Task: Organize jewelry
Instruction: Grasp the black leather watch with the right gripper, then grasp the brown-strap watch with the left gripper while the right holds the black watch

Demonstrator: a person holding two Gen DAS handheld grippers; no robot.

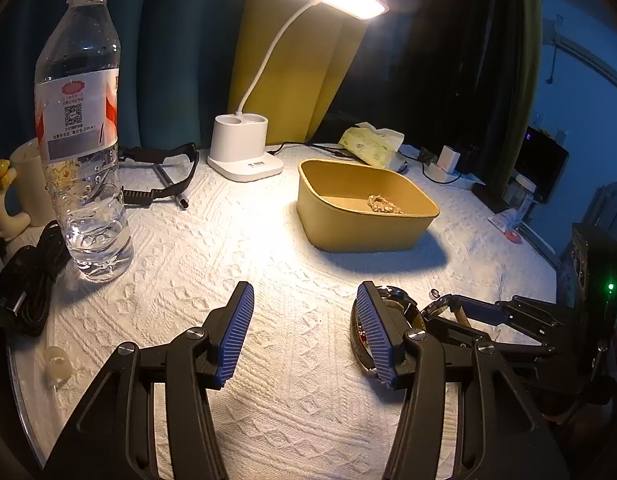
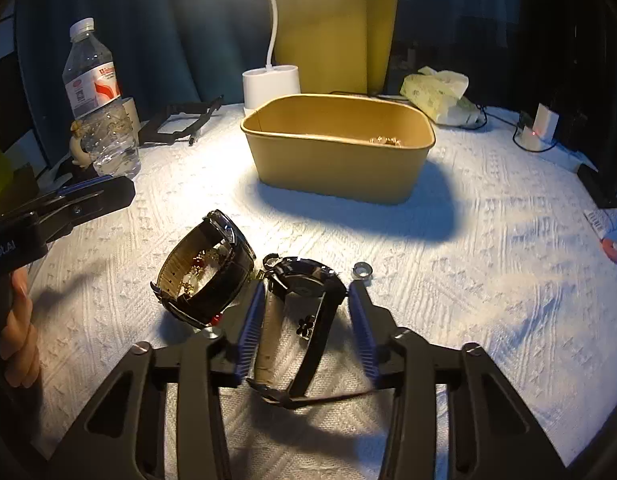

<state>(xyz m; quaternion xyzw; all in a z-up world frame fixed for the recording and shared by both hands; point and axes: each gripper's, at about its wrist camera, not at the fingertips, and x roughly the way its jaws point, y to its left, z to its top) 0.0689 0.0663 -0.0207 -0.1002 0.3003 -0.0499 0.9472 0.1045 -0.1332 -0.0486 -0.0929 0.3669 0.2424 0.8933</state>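
A tan box stands mid-table with a gold chain inside. Two black watches lie on the white cloth. My right gripper is open, its jaws standing either side of the nearer watch, which has a small flower charm beside its strap. The other watch lies just left, with red and gold beads inside its loop. A small silver ring lies by the right fingertip. My left gripper is open and empty, left of the watches.
A water bottle stands at the left. A white desk lamp and black straps are at the back, a tissue pack and chargers back right. A pale ring lies near left.
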